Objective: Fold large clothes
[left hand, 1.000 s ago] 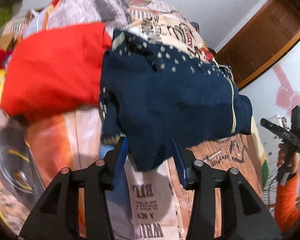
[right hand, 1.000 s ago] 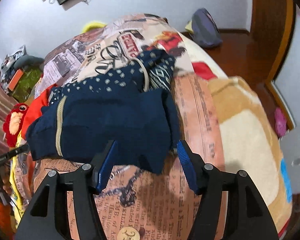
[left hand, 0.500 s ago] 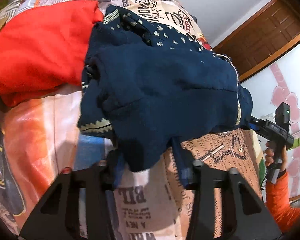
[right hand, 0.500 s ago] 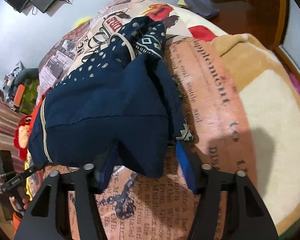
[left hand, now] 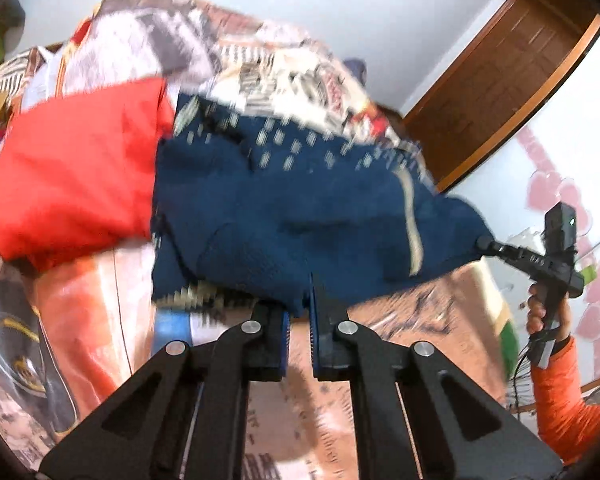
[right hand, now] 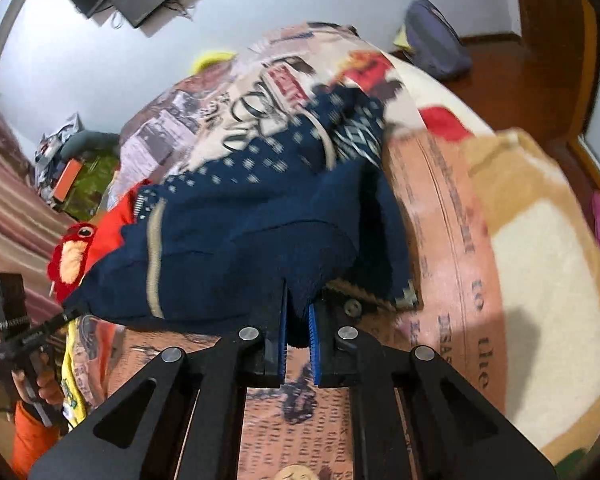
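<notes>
Printed bedspread [right hand: 452, 216] carries the navy sweater [left hand: 284, 216], lying w/ its long axis left-right, stretching 12 o'clock from both tools. Red garment [left hand: 76, 168] sits at 10 o'clock, touching. Left gripper [left hand: 298, 320] nearly closed, pinching near hem; right gripper [right hand: 298, 322] likewise, clamping opposite edge. Both equally near; fold prob goes away toward 12.

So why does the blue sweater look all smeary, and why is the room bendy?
Left wrist view: the blue sweater and the bedspread are streaked by motion blur, while the left gripper looks sharp. Right wrist view: the white dots smear too, and the right gripper is crisp. In both views the fisheye lens curves the walls and darkens the corners.
</notes>
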Demonstrator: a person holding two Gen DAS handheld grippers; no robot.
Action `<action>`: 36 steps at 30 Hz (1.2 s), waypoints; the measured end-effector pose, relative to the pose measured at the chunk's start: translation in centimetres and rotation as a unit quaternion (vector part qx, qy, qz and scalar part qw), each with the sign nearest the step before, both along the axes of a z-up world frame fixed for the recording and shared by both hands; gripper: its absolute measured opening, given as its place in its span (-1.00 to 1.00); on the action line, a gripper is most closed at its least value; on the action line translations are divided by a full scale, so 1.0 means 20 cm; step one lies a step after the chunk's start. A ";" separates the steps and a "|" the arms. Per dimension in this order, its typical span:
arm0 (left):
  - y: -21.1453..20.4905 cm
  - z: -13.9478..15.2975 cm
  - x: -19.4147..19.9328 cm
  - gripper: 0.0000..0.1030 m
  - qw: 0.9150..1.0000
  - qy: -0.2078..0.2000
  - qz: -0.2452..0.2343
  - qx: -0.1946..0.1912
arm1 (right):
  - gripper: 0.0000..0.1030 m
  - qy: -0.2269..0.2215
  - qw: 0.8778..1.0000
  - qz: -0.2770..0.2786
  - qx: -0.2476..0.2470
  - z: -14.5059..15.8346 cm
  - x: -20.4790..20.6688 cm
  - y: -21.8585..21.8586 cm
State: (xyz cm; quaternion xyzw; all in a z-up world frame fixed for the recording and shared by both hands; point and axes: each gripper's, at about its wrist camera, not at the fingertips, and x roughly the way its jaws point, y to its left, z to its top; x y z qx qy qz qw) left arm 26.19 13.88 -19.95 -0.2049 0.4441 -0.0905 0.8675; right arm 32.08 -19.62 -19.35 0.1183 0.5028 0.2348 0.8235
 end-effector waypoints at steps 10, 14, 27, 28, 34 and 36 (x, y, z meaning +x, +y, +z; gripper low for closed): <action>0.10 0.29 0.38 -0.89 0.995 -0.067 0.020 0.067 | -0.85 -0.081 0.996 -0.024 -0.007 0.30 0.32 0.13; 0.18 0.26 0.58 -0.89 0.994 -0.060 0.038 0.083 | -0.86 -0.075 0.996 -0.038 -0.015 0.28 0.54 0.20; 0.27 -0.22 0.96 -0.85 0.986 0.039 0.068 0.146 | -0.83 -0.009 0.997 -0.040 -0.064 -0.13 0.94 0.34; 0.27 -0.22 0.97 -0.85 0.985 0.044 0.065 0.156 | -0.83 -0.002 0.998 -0.042 -0.056 -0.15 0.96 0.32; 0.24 -0.13 0.90 -0.58 0.982 0.035 0.051 0.177 | -0.77 0.004 0.998 -0.048 -0.037 -0.05 0.92 0.25; 0.22 -0.06 0.86 -0.57 0.983 0.023 0.047 0.178 | -0.77 -0.021 0.998 -0.045 -0.046 0.04 0.88 0.25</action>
